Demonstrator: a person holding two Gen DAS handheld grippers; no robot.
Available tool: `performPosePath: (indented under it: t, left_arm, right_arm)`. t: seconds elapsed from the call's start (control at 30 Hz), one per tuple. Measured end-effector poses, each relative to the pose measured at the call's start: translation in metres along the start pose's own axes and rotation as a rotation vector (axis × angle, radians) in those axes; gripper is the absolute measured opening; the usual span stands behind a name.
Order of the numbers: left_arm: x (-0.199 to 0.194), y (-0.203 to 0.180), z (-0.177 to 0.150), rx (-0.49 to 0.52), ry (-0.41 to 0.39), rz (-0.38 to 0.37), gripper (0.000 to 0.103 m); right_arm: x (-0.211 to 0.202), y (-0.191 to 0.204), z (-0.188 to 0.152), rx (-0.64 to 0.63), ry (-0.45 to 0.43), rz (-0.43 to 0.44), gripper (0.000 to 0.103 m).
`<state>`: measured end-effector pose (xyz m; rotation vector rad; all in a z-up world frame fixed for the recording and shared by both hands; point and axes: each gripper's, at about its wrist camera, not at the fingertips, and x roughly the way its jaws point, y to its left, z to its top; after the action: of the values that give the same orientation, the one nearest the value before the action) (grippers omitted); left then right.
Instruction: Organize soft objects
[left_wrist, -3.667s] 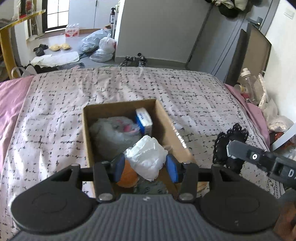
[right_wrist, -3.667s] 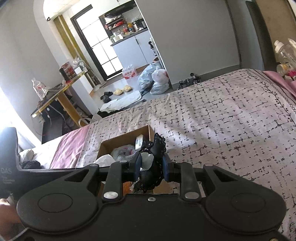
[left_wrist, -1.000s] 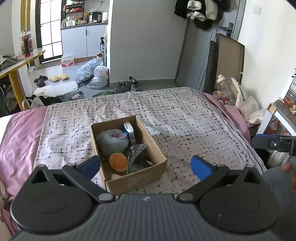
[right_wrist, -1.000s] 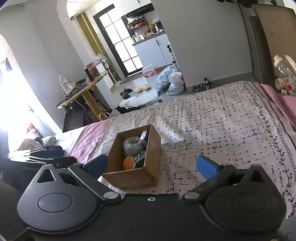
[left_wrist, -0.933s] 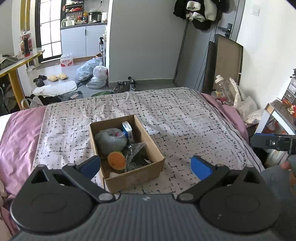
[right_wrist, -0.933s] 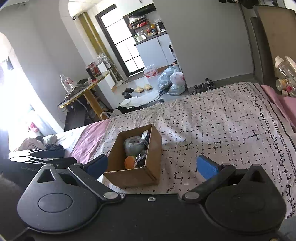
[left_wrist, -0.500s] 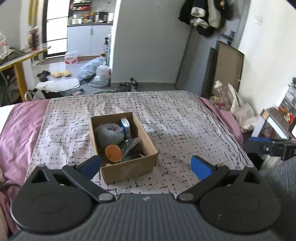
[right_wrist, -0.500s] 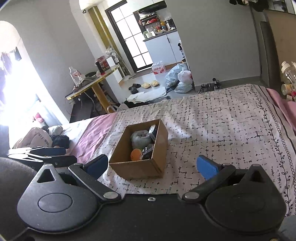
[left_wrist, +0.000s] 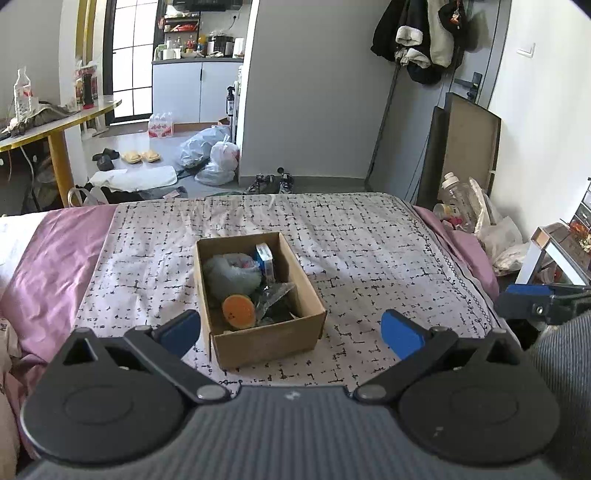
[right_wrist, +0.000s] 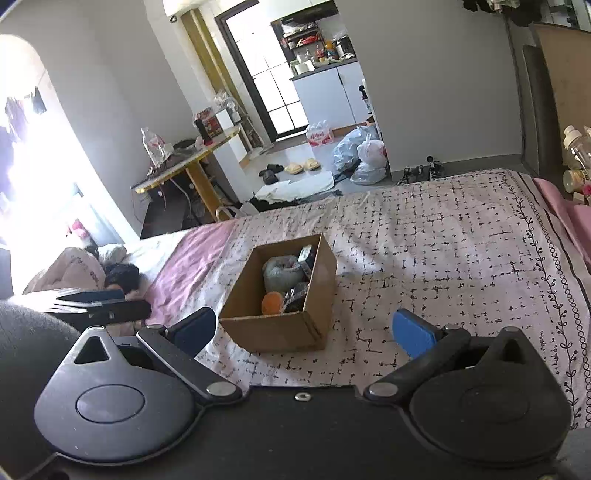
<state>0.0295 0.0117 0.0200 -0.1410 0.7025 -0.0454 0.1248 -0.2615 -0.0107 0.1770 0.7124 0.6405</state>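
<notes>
A brown cardboard box (left_wrist: 269, 341) stands on the patterned bedspread (left_wrist: 369, 251). Inside lie a grey soft bundle (left_wrist: 229, 273), an orange round piece (left_wrist: 238, 309), a blue-and-white packet (left_wrist: 265, 258) and dark crinkled items (left_wrist: 277, 299). My left gripper (left_wrist: 290, 330) is open and empty, held back from the box's near side. In the right wrist view the box (right_wrist: 280, 332) shows left of centre, and my right gripper (right_wrist: 303, 330) is open and empty, back from the box.
A pink sheet (left_wrist: 48, 266) covers the bed's left side. Bottles and bags (left_wrist: 465, 206) crowd the bed's right edge. A yellow table (right_wrist: 192, 162), shoes and plastic bags (left_wrist: 214, 155) are on the floor beyond the bed.
Both grippers let go of what they held, opened wide and drew back and up from the box. The white and the black soft items are no longer in the grippers.
</notes>
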Motion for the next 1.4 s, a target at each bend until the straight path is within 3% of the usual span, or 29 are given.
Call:
performPosePath:
  t: [0.9,1.4]
  left_arm:
    - [0.001,-0.009,-0.004,0.004,-0.011,0.076,0.103]
    - [-0.001,-0.007,-0.005,-0.01,-0.012,0.065,0.103]
  right_arm:
    - [-0.002,0.004,-0.003,-0.039,0.02,-0.037,0.103]
    - [-0.002,0.008,-0.001,-0.054,0.024,-0.044,0.103]
